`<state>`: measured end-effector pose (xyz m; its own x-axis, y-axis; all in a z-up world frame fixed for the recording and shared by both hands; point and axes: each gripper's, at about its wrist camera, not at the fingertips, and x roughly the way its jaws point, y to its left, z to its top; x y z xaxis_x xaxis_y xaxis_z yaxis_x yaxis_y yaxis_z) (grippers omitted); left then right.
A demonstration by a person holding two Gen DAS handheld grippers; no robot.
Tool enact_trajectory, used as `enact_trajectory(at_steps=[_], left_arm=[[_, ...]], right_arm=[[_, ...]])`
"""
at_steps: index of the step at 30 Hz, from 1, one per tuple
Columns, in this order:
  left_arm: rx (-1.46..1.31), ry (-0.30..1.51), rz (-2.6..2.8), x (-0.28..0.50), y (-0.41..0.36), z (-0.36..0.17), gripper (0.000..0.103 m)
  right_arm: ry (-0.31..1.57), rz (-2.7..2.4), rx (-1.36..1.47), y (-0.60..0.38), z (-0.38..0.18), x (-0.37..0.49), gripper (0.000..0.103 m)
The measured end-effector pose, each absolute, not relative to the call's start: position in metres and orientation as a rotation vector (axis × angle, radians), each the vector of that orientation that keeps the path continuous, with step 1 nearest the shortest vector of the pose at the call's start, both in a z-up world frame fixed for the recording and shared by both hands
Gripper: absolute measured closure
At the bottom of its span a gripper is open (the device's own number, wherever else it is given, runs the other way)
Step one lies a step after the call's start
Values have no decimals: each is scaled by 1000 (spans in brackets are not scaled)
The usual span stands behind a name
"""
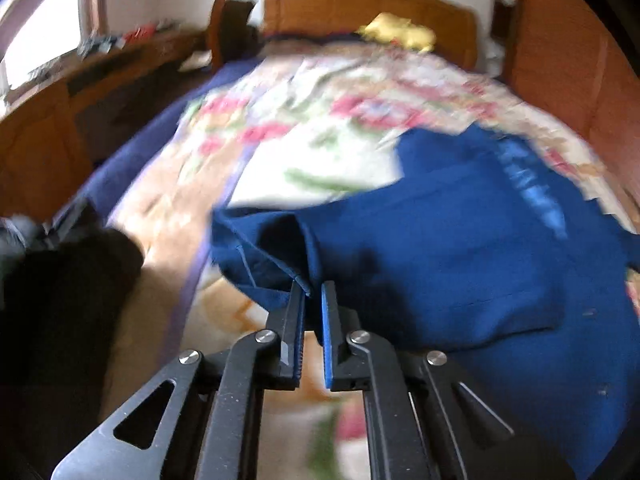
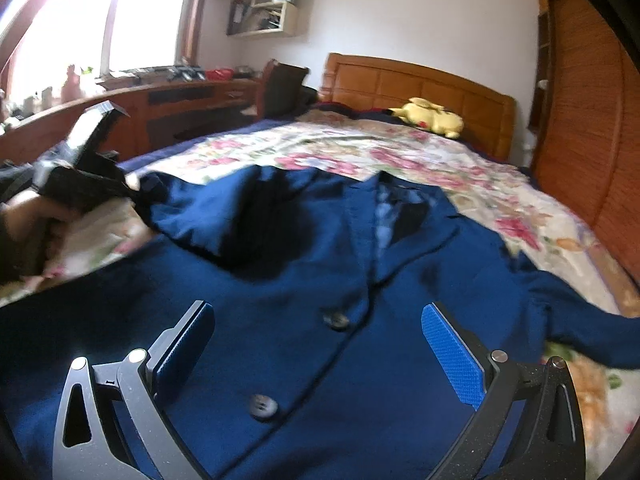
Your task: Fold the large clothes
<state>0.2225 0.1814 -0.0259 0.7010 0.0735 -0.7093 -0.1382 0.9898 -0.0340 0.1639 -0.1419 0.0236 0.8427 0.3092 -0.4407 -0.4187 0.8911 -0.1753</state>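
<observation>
Navy cloth fills the near field of both views: a jacket [image 2: 320, 280] lies front up on a flowered bedspread [image 2: 360, 152], lapels toward the headboard and two dark buttons [image 2: 262, 402] down its front. Nearest the right wrist camera, the right gripper [image 2: 320, 344] hangs over the lower front with its jaws wide apart and nothing between them; whether the tips touch the cloth cannot be told. The left gripper [image 1: 314, 292] is clamped on the edge of a sleeve [image 1: 260, 248] at the jacket's left side, with only a thin fold of cloth between the pads. The step in hand is judged to be folding this sleeve in across the chest. To do it well, the grip should stay on the hem, the sleeve should be raised just enough to clear the body, carried straight across and laid flat along the front, while the free gripper pins the body so it does not drag or bunch. How much cloth is caught is unclear, since the fold hides the fingertips and the left view is smeared. The jacket's lower hem is cut off, and the other sleeve [image 2: 580, 332] runs off toward the edge of the frame. Farther off lie a yellow soft toy [image 2: 432, 116] and the wooden headboard [image 2: 420, 88].
</observation>
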Motion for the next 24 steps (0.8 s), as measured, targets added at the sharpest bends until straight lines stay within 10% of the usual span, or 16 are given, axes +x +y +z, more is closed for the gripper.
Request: enact_trajectory(at_steps=[24], left_arm=[[117,547,-267,136,-39,68,95]], right_arm=[[406,350,-209,-207,42,127,13]])
